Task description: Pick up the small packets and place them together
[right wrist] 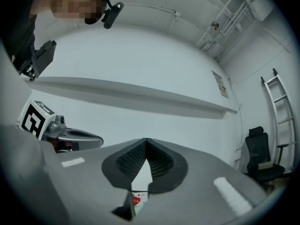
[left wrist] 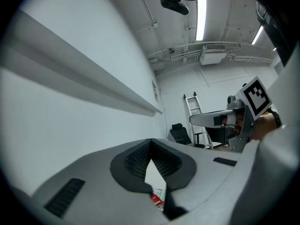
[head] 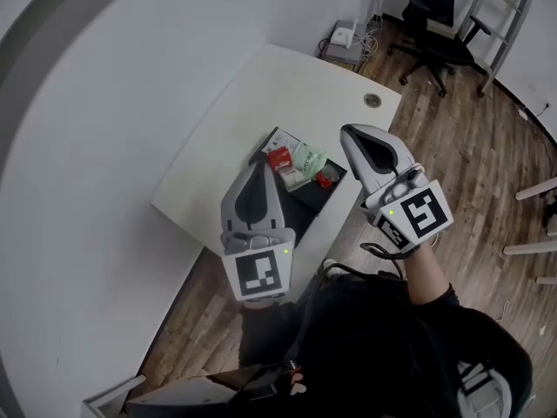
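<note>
We've got the left tool (head: 258, 168) and the right tool (head: 350, 133) both held up over the white desk (head: 261, 94), pointing away from us. The left tool's jaws are pressed together with nothing in them, and the right tool is the same, closed and empty. The small packets (head: 296, 164) sit bunched on a black mat (head: 308, 198) near the desk's front edge, down between the two tool tips. An office chair (head: 432, 24) stands on the wood floor (head: 470, 146) beyond.
</note>
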